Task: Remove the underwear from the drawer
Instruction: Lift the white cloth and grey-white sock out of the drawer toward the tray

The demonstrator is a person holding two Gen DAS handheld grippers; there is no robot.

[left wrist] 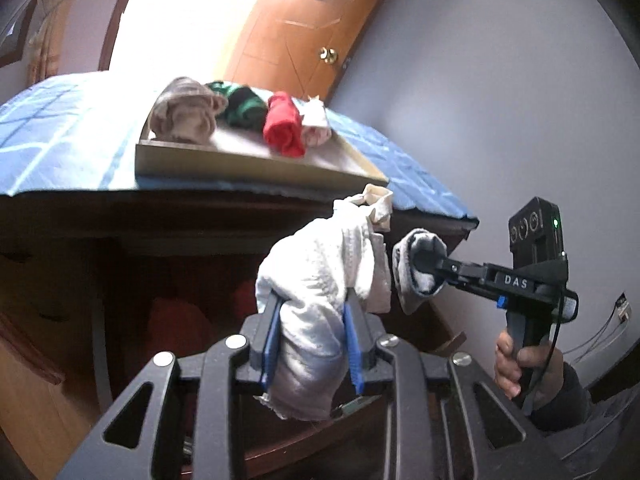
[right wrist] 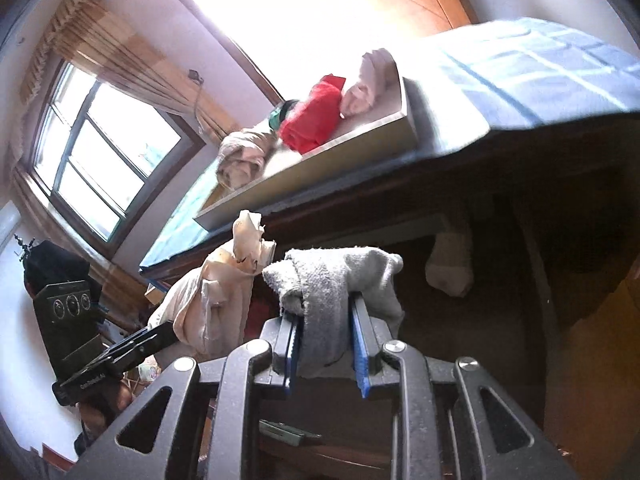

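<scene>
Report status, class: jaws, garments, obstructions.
Left gripper shut on white garment. Right gripper shut on grey garment. Tray above, nothing blocking.

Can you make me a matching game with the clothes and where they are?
Things:
1. white garment
2. grey garment
3. red roll
4. brown bundle

Places:
A. in the tray, between the green roll and the pale pink roll
B. in the right claw
C. at the tray's left end
D. in the left claw

Pairs: 1-D, 2-B, 3-A, 4-C
</scene>
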